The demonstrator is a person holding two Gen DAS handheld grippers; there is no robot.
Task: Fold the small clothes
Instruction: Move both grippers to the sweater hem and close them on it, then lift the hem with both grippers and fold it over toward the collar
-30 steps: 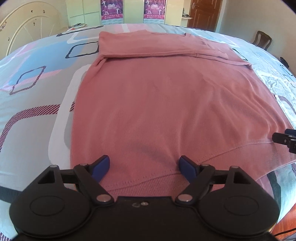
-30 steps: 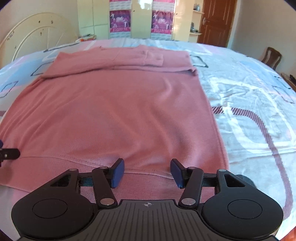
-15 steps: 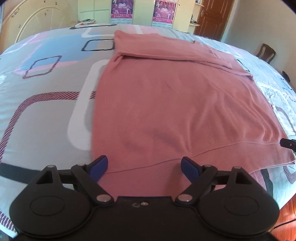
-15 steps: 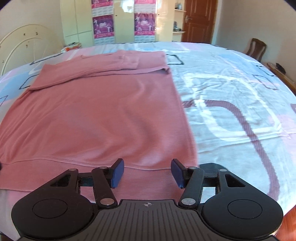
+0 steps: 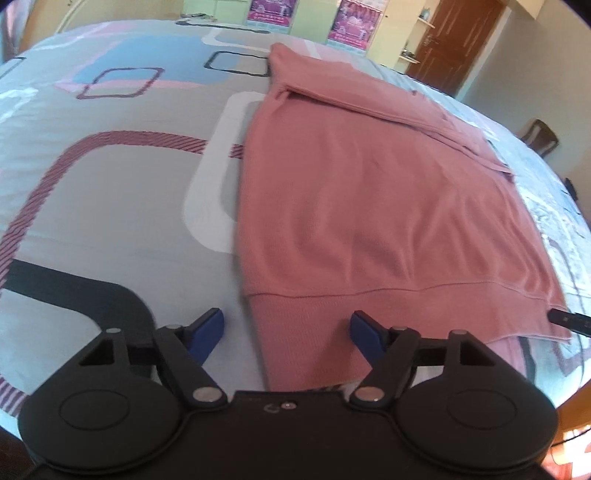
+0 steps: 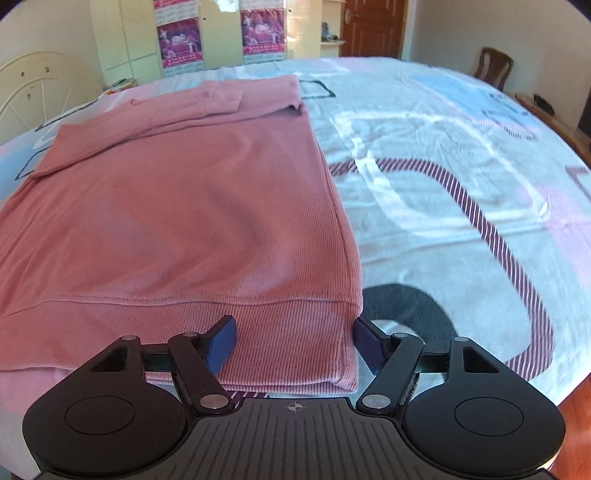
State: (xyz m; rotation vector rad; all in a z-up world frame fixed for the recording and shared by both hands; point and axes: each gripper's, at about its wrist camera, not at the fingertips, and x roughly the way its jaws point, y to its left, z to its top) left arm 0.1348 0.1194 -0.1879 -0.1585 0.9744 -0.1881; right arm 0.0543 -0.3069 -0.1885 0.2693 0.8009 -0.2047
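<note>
Pink sweater (image 5: pixel 369 206) lay spread flat on the bed (image 5: pixel 110 177), its sleeves folded across the far end near the collar and its ribbed hem (image 6: pixel 280 332) turned toward me. Through the left wrist camera I saw my left gripper (image 5: pixel 287 332) with its blue-tipped fingers (image 5: pixel 208 328) spread wide, straddling the hem's left corner: one finger sat over bare bedspread just beside the cloth, the other over the ribbing. I could not tell whether either tip touched the fabric. At the right edge of that view the dark tip of my right gripper (image 5: pixel 570 319) showed beside the hem's far corner. Through the right wrist camera my right gripper (image 6: pixel 293 345) was likewise spread, nothing pinched between its fingers (image 6: pixel 221 341); the left one hung over the ribbed band and the right one just past the sweater's (image 6: pixel 184 206) right edge, over the bedspread (image 6: pixel 461 177). The hem's right corner lay between them, and a second layer of cloth showed beneath it at the very edge. The bedspread carried pale blue, pink and grey patches with striped maroon curves. Beyond the bed stood a pale wardrobe (image 6: pixel 221 40) with magenta posters, a brown door (image 6: pixel 373 27), a wooden chair (image 6: pixel 493 68) and a cream headboard (image 6: pixel 33 92).
</note>
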